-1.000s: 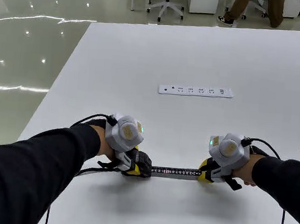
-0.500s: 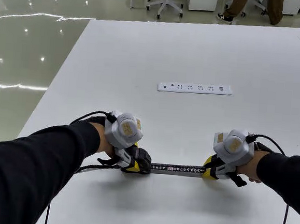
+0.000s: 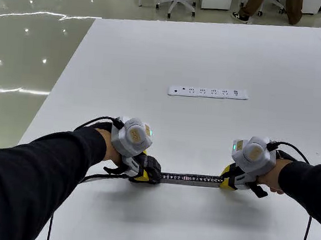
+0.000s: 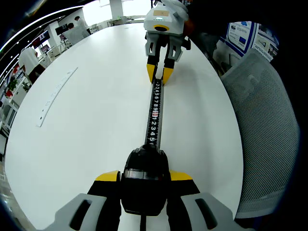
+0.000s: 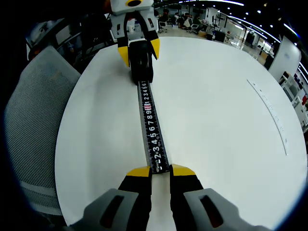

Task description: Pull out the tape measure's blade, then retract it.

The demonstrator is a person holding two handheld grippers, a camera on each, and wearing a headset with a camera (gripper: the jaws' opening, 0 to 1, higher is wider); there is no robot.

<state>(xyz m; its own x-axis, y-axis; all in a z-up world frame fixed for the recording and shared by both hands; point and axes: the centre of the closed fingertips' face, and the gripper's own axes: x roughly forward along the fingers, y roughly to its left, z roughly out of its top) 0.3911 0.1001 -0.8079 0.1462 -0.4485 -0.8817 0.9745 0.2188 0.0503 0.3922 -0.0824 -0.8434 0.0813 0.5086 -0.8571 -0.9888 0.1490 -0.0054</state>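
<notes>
**Head view.** A white, flat-topped workbench (image 3: 210, 57) was recorded. A black, yellow-trimmed plastic tape measure case (image 3: 151, 169) lay close to its near edge. The case was clenched by the left gripper (image 3: 144, 173). From it a narrow metal blade (image 3: 192, 179), printed with numerals, was drawn flat along the bench top to the right gripper (image 3: 227, 182), well apart from the case. A long white power strip (image 3: 208, 92) lay farther back, apart from the work.

**Left gripper view.** The case was seen held between the two jaws, one on each flank. This was judged a means of anchoring it against the pull. The blade ran straight away to the other gripper's yellow-tipped jaws. A grey mesh chair (image 4: 260, 120) stood just beside the bench edge.

**Right gripper view.** The jaws were seen closed on the blade's free end, at the lowest numerals. The pinch was judged necessary, since a sprung blade would likely be drawn back if let go. The blade was kept low and taut between the two grippers — probably to prevent kinking. The pulling-out was judged largely done and the retraction not yet begun.
</notes>
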